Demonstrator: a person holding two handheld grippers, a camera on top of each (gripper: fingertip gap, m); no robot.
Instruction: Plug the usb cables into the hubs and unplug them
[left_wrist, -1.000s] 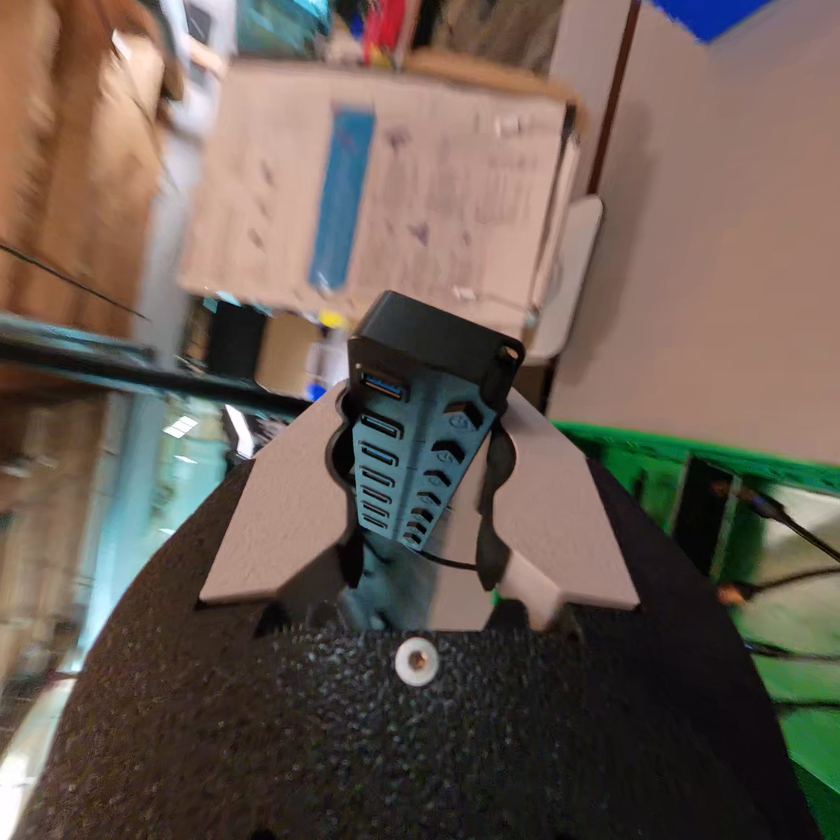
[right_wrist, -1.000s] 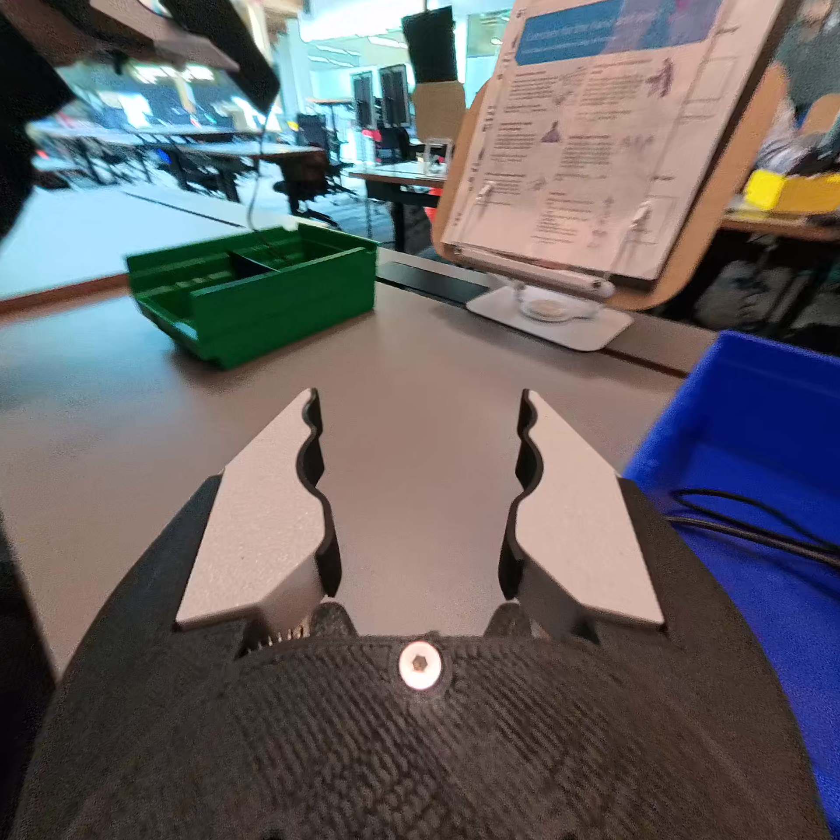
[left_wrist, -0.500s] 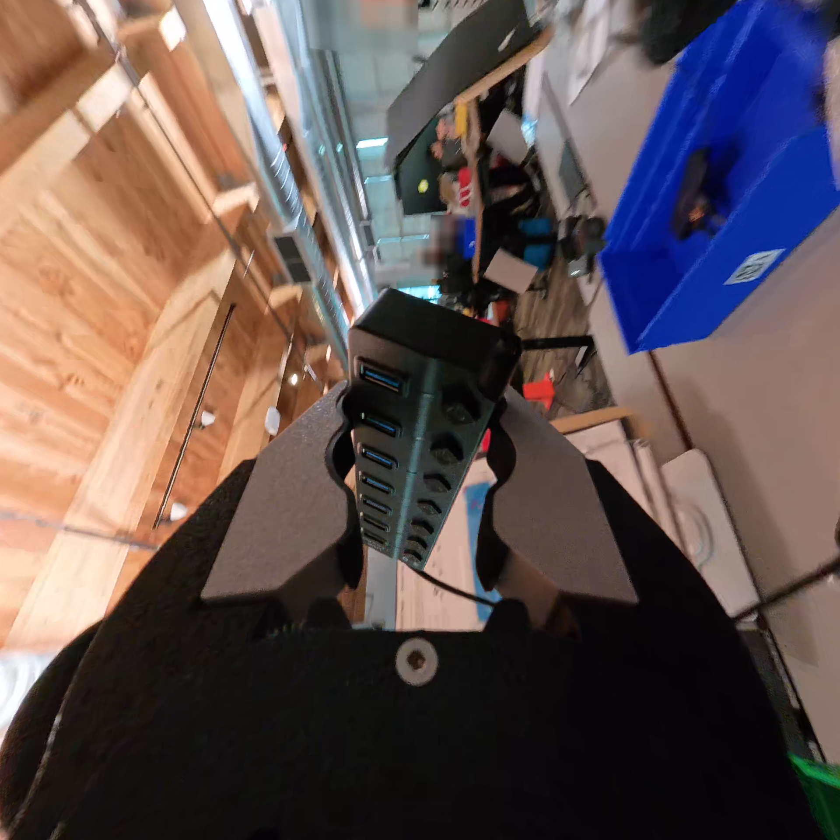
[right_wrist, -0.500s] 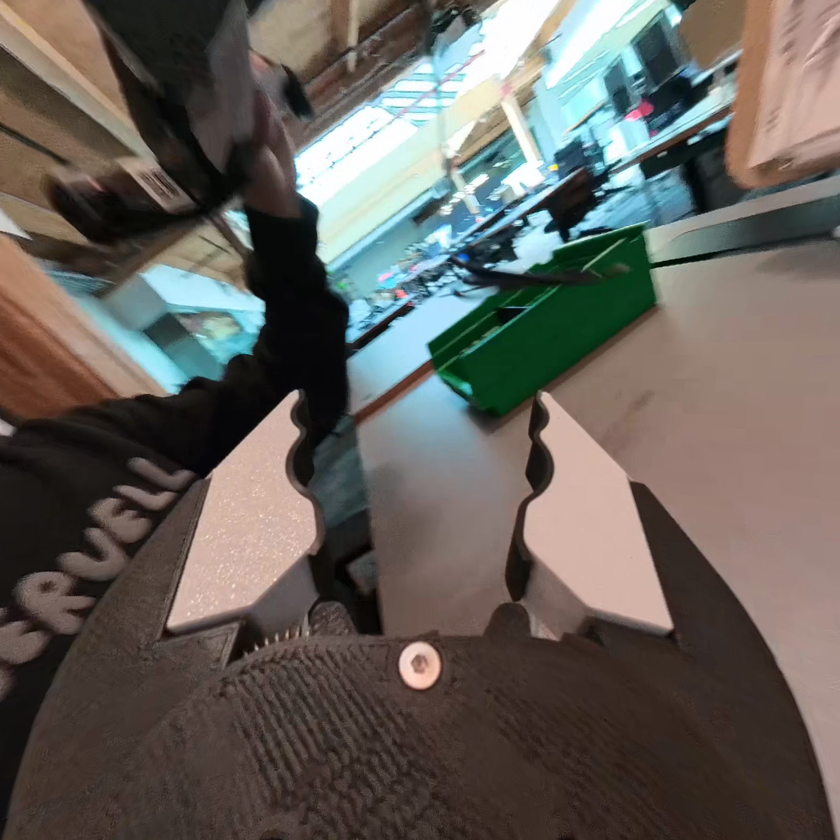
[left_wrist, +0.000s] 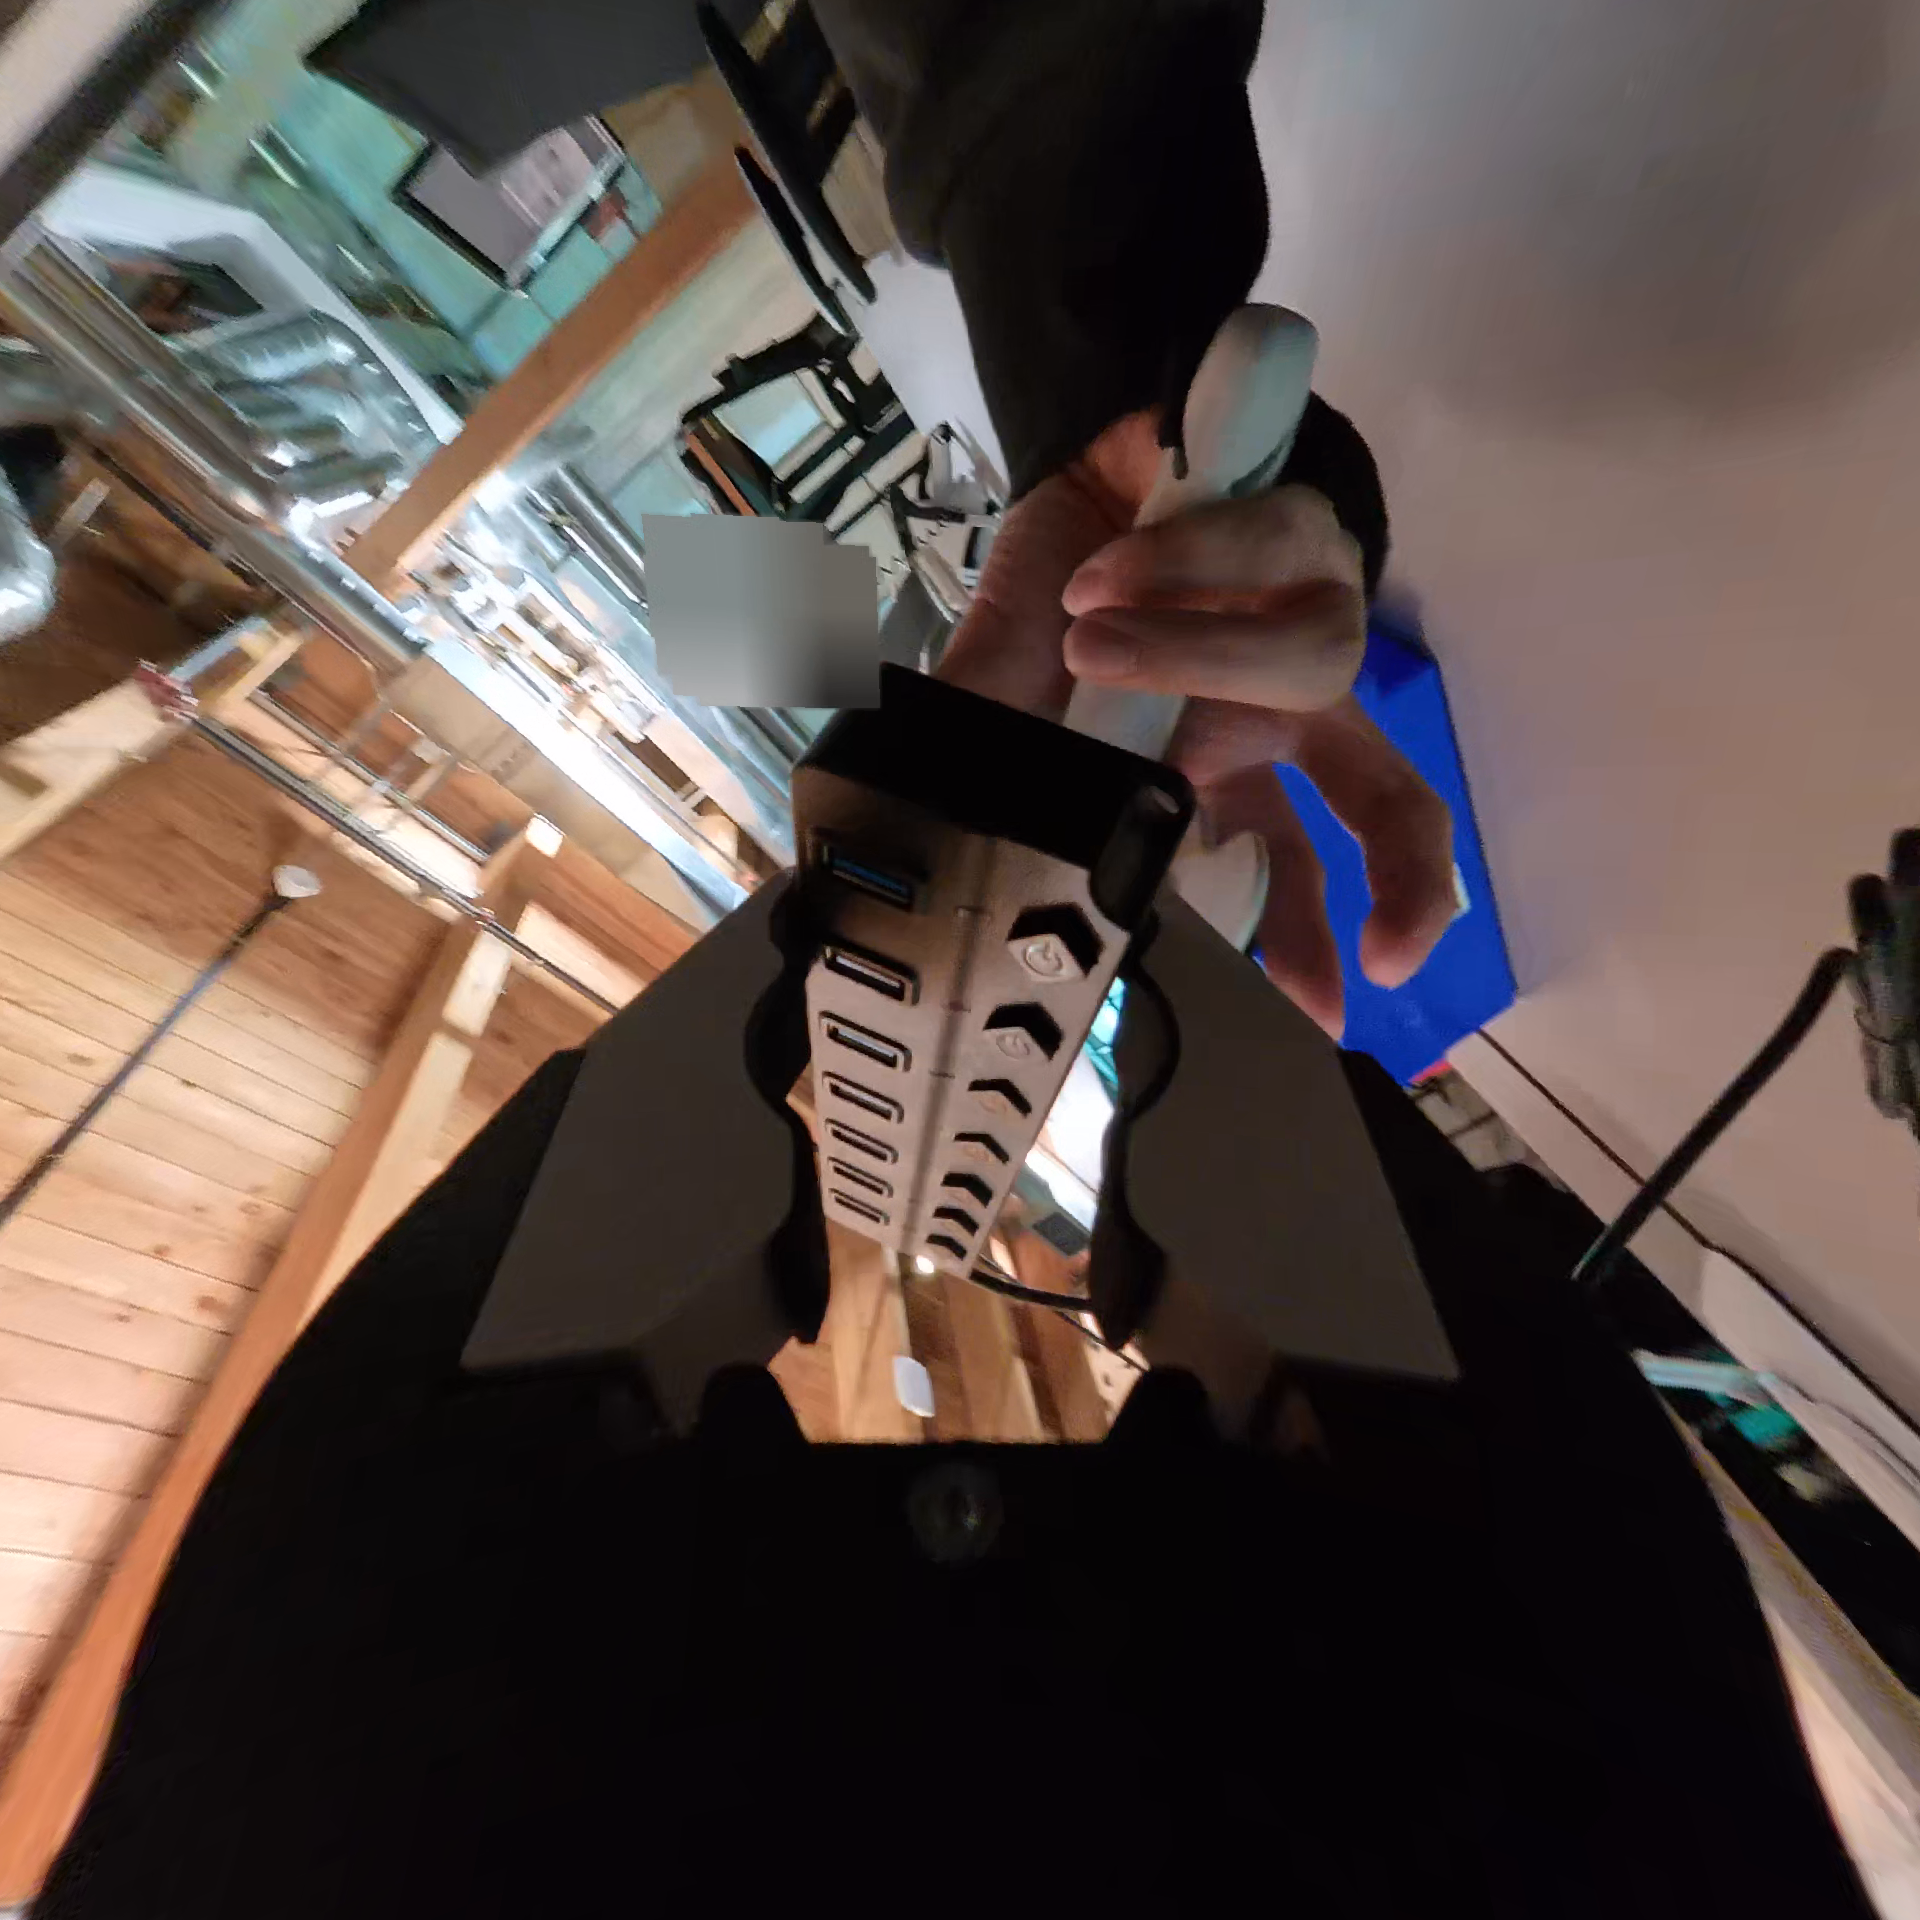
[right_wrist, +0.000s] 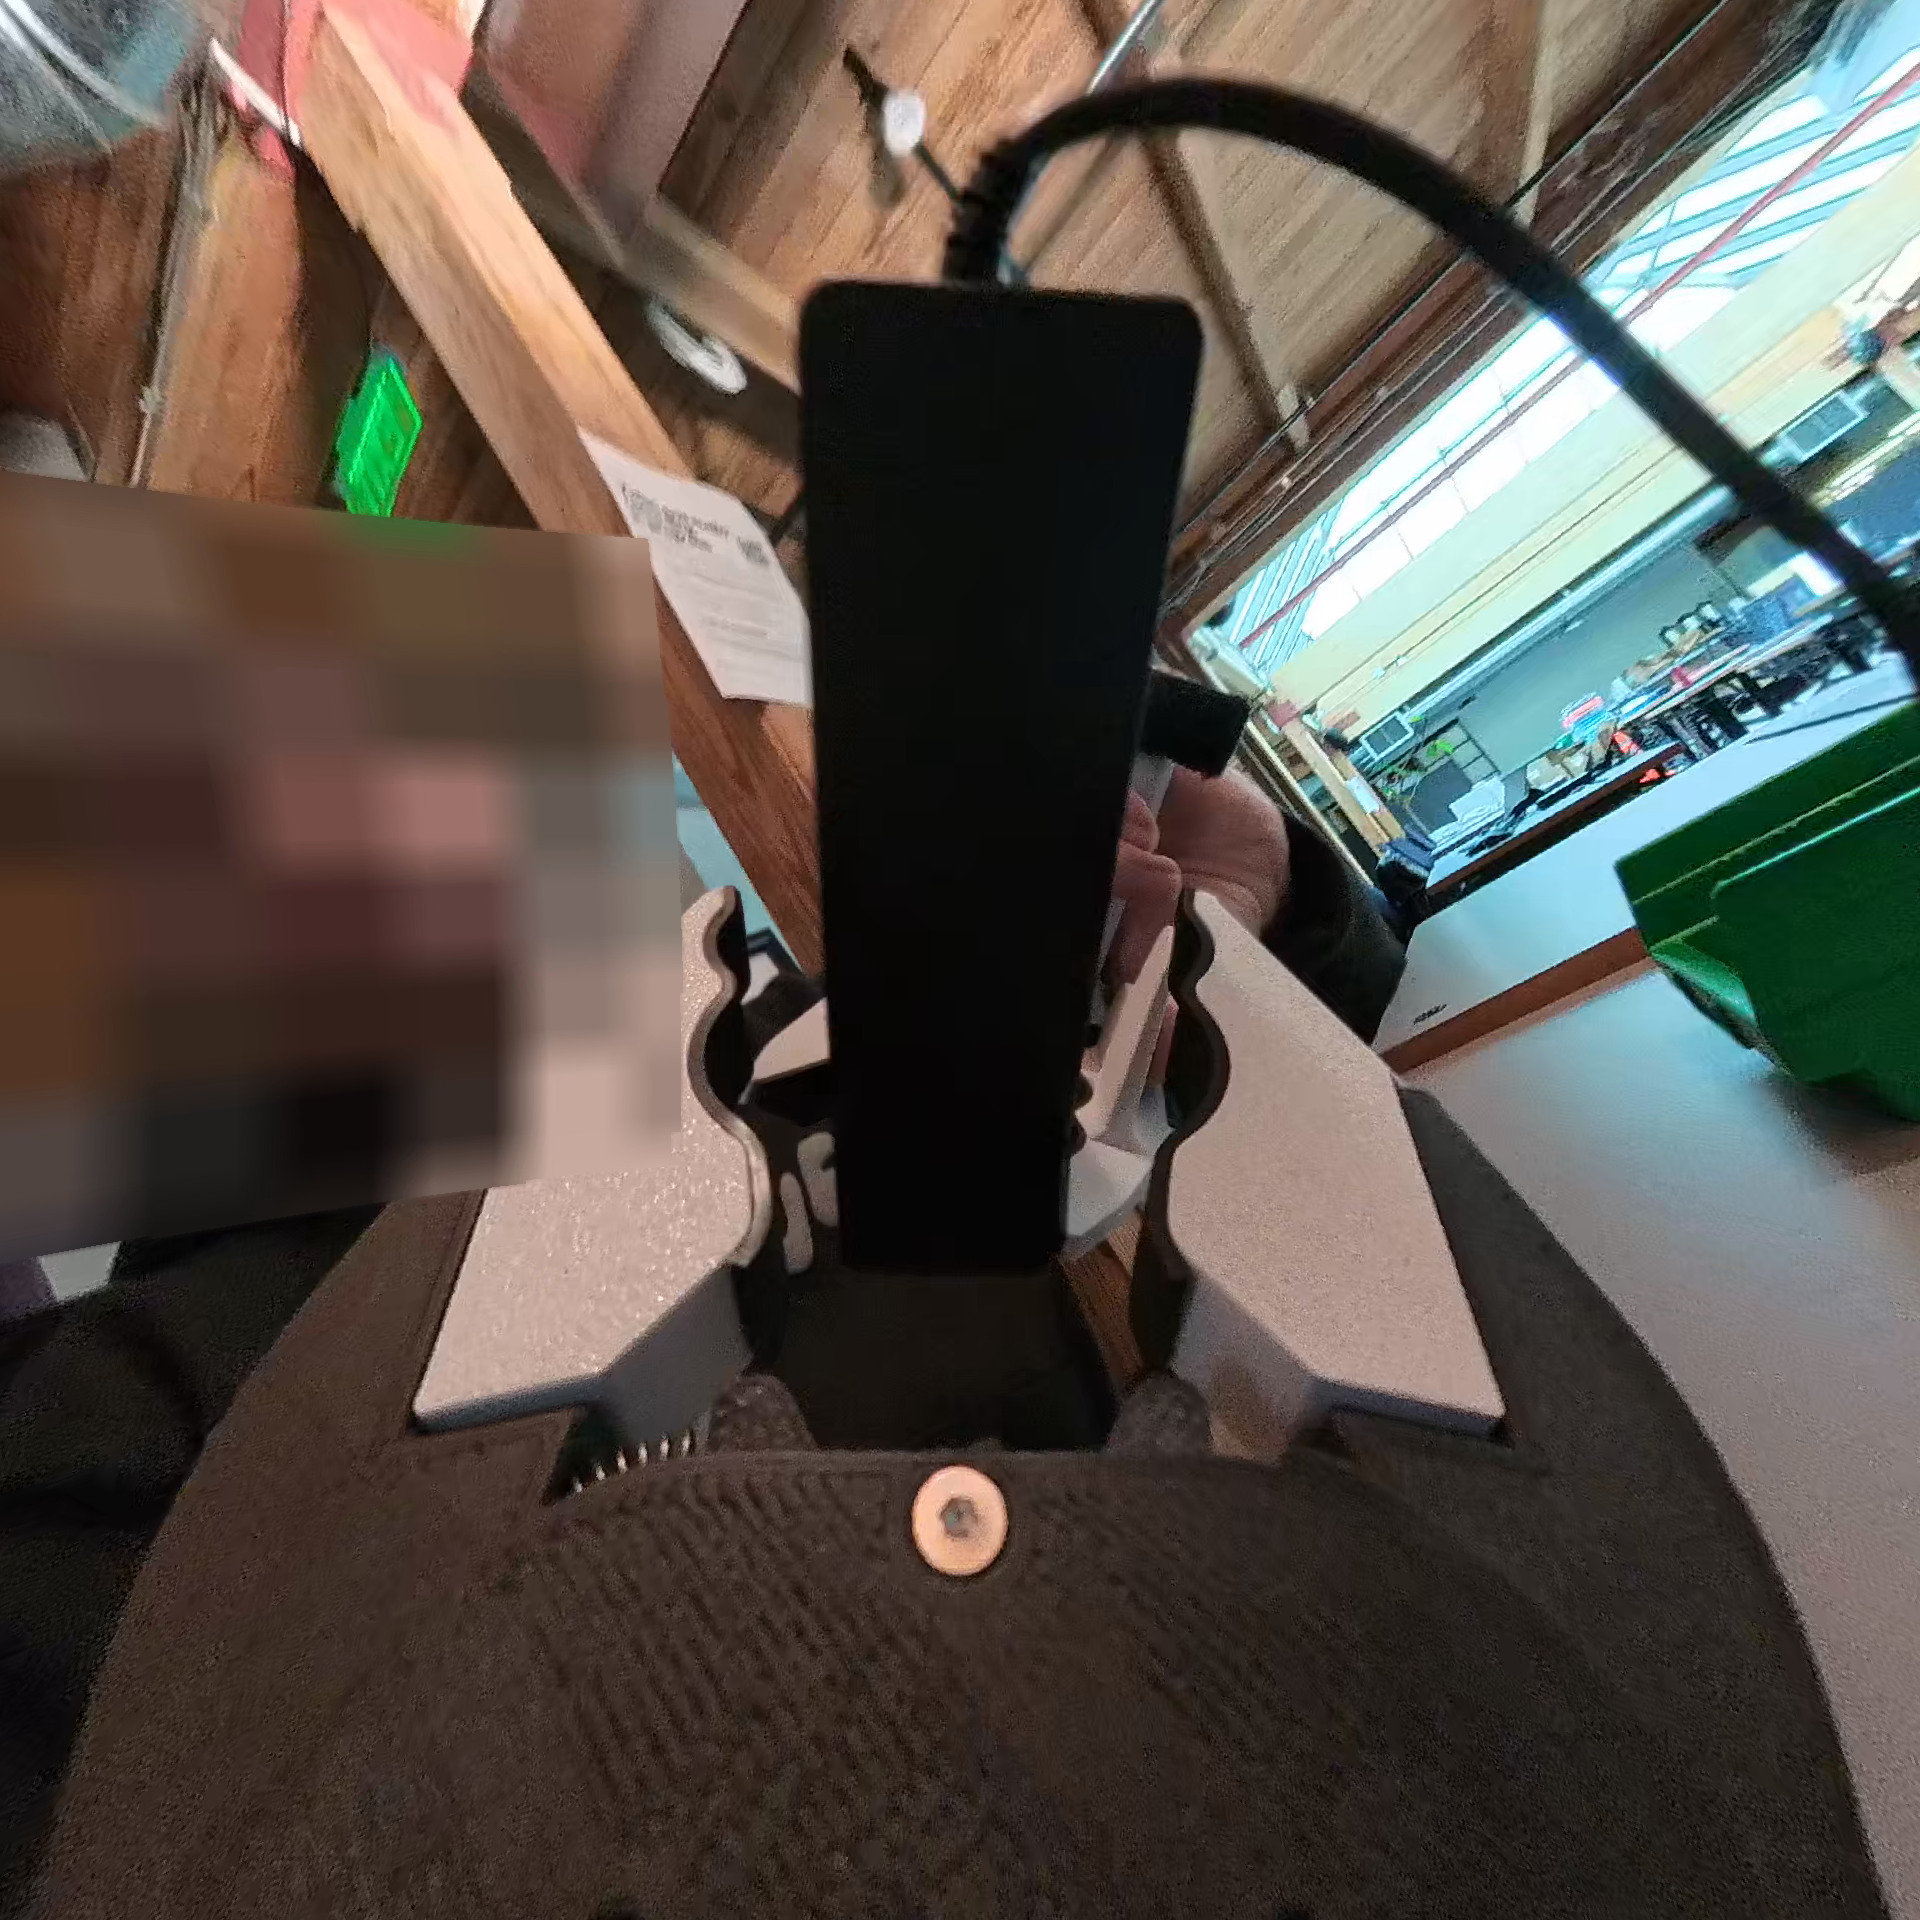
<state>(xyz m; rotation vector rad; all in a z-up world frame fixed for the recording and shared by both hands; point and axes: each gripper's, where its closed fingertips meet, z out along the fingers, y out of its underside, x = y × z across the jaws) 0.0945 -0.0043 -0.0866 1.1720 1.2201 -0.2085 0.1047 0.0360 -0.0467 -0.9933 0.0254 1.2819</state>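
Note:
My left gripper is shut on a long black-and-silver USB hub and holds it up in the air, port side toward the camera. Several empty USB ports run down the hub's left half and a row of buttons down its right. In the right wrist view the hub's plain black back stands between the fingers of my right gripper, which is open with a gap on each side. A thick black cable leaves the hub's far end and curves to the right.
A person's hand grips the grey handle of the right gripper beyond the hub. A green tray sits on the grey table at right. A blue bin shows behind the hand. Wooden beams and ceiling fill the background.
Both grippers swung upward and turned. The left one kept hold of the hub. The open right gripper came up to the hub, which now stands between its fingers.

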